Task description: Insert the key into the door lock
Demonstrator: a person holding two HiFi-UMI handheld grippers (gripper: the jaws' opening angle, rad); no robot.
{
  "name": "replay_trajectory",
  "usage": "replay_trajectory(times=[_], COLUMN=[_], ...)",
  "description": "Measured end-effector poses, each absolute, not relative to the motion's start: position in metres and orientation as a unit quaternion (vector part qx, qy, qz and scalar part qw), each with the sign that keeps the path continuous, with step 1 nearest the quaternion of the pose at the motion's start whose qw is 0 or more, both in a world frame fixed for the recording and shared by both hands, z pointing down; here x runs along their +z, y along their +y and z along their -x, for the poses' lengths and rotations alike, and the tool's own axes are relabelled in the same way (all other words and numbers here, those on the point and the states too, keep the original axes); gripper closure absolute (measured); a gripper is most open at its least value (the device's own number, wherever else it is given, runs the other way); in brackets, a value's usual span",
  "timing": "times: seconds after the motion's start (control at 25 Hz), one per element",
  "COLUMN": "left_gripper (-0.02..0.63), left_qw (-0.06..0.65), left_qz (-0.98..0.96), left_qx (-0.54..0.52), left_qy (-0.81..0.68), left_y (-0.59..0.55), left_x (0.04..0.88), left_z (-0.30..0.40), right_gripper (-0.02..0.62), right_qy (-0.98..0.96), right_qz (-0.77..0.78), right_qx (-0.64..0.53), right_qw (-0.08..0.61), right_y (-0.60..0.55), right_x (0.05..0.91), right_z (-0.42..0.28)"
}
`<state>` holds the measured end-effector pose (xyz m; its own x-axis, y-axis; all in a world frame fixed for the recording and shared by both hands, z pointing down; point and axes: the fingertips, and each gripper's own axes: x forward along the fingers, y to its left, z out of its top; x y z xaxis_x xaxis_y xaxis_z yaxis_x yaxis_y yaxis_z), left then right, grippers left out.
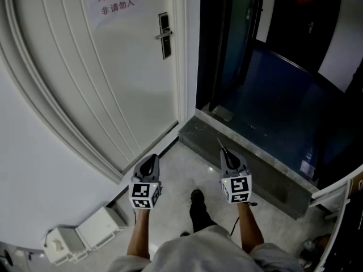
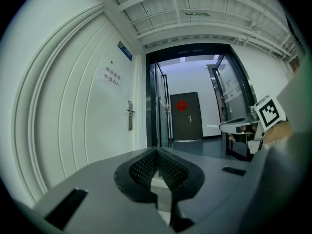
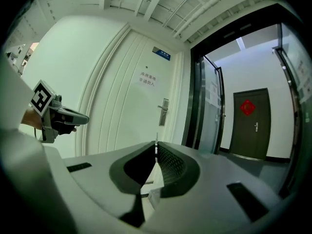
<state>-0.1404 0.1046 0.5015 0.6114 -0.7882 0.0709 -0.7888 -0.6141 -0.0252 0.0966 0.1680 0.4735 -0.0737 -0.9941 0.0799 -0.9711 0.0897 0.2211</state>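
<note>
The white door (image 1: 102,78) bears a dark lock plate with a lever handle (image 1: 164,35), far ahead of both grippers; the lock plate (image 2: 129,115) also shows in the left gripper view, and as the lock plate (image 3: 164,112) in the right gripper view. My right gripper (image 1: 226,152) is shut on a thin metal key (image 1: 220,143), whose blade (image 3: 156,139) sticks out past the closed jaws. My left gripper (image 1: 152,158) is shut with nothing in it, its jaws meeting at the tip (image 2: 157,151). Both point level, side by side, low over the floor.
A grey stone threshold (image 1: 249,157) runs right of the door before a dark glass-walled corridor (image 1: 272,84). A dark far door with a red ornament (image 2: 185,116) closes it. White boxes (image 1: 85,234) sit on the floor at lower left. A shoe (image 1: 197,200) is between the grippers.
</note>
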Motion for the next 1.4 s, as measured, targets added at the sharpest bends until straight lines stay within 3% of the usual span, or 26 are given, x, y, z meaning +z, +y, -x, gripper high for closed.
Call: replay_trajectory(times=[0.88, 1.4], left_gripper=[0.588, 0.588], left_qw=[-0.018, 0.003], left_qz=[-0.868, -0.861], left_qx=[0.023, 0.043], left_qy=[-0.495, -0.506], left_y=[-0.234, -0.343], left_x=[0.464, 0.480], left_z=[0.028, 0.012], right_gripper=[0.566, 0.566], right_qy=[-0.787, -0.806], right_qz=[-0.603, -0.579], right_qx=[-0.084, -0.058], right_qw=[0.095, 0.104], right_y=[-0.202, -0.323], right_x=[0.443, 0.465], right_z=[-0.191, -0.194])
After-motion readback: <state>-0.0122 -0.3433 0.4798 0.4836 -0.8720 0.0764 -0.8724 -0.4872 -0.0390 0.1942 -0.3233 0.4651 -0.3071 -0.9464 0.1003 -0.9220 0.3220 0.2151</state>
